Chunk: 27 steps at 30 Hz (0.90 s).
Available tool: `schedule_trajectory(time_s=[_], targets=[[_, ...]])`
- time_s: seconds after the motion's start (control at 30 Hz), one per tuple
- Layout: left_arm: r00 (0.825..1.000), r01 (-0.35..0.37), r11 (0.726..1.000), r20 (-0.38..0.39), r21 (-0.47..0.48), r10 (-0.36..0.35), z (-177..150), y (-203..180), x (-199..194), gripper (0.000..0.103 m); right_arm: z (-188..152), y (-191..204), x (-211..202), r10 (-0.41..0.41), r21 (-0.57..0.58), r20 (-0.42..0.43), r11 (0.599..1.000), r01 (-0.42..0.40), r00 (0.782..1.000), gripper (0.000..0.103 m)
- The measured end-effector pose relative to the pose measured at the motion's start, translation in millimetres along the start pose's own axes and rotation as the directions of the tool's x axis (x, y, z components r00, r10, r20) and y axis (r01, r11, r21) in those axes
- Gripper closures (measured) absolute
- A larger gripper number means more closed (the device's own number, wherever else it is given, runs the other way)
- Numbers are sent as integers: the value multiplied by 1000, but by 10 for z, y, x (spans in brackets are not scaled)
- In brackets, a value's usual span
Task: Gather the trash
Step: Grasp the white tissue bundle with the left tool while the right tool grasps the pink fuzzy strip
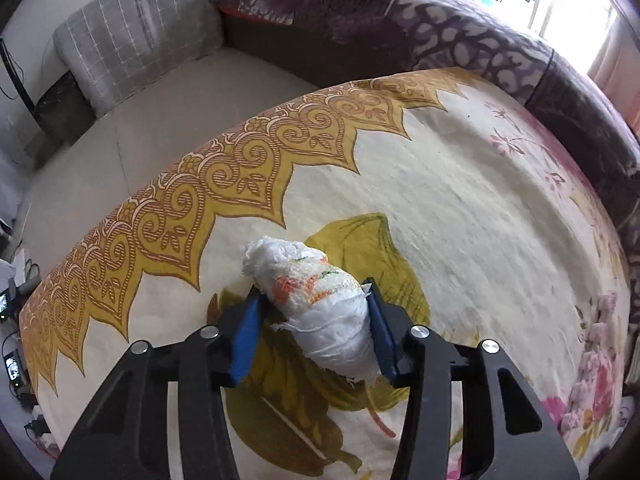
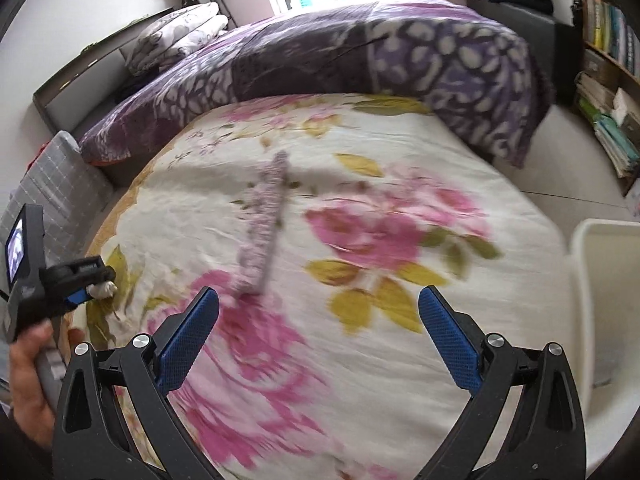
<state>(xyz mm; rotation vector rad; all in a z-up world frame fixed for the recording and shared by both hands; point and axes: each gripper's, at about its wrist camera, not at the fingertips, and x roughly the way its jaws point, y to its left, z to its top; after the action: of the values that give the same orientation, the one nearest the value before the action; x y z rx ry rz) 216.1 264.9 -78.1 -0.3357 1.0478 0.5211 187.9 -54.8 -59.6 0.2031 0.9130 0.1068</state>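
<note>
A crumpled white paper wad [image 1: 316,300] with orange and green print lies on the flowered bedsheet [image 1: 460,208]. My left gripper [image 1: 314,296] is shut on the wad, its blue pads [image 1: 246,340] against both sides. The right wrist view shows this gripper [image 2: 94,286] at the far left with the wad [image 2: 102,289] between its fingers. My right gripper [image 2: 318,300] is wide open and empty above the sheet. A greyish-pink strip of cloth or paper [image 2: 264,224] lies on the bed just beyond its left fingertip. The view is blurred.
A white bin [image 2: 600,272] stands at the bed's right edge. A purple patterned quilt [image 2: 360,56] lies across the far end of the bed. A grey checked pillow [image 1: 136,28] is at the left. Bookshelves [image 2: 608,64] line the right wall.
</note>
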Motion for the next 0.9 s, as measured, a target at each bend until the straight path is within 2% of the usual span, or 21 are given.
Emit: schedule_trajectory(time_s=[0.2,0.37,0.43,0.47,0.53,0.6,0.73,0.9], targets=[[1000,22,1000,13,11,-22,-35,33,-70,56,147,307,338,0,-55,-10,999,-1,1000,7],[999,43,998,19,35,-44,-55,-36,-116,56,211,423,590,-38,-106,-28,994,35,999,10],[999,48,998,21,44,-49,-52,-58,-118,56,206,453,652,-81,-134,-37,988,76,996,35],[998,50,998,22,47,-51,-56,-63,-125,56,200,479,642,-110,-159,-18,982,106,994,44],[998,51,997,25,50,-52,-60,-75,-137,56,208,474,646,-105,-169,-30,981,98,994,82],[998,49,997,31,56,-51,-69,-88,-164,56,224,412,604,-73,-156,-51,986,65,996,81],[996,46,995,75,88,-53,-93,-143,-301,56,191,320,473,-61,-142,-42,988,54,997,81],[987,75,988,128,138,-93,-139,-271,-577,56,182,224,228,-51,-137,-15,989,48,999,81]])
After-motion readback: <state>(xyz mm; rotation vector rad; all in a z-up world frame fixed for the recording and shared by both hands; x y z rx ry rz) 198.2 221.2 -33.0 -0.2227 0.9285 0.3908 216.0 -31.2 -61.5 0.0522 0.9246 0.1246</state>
